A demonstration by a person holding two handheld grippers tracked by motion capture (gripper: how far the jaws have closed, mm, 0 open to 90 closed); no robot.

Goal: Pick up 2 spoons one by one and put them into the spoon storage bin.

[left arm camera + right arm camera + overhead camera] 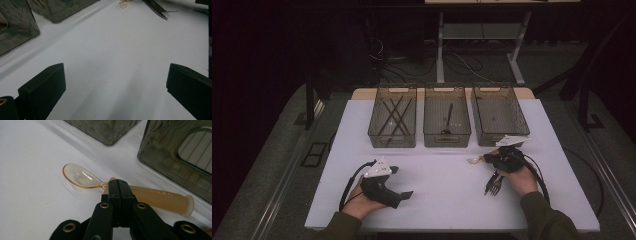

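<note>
Right tool (119, 185): jaws pressed together, nothing between them, tips just above the neck of the amber spoon (130, 188). The spoon lies flat on the white surface (447, 180), near its right edge, in front of the right-hand smoked bin (499, 114); clear bowl toward the centre, frosted handle toward the right hand (519, 179). A black fork (494, 184) lies just beside that hand, nearer the front edge. Left tool (404, 196): jaws spread wide and empty, resting near the front-left corner. Three bins stand along the far edge; the left bin (393, 117) holds dark sticks, the middle bin (447, 117) one dark utensil.
</note>
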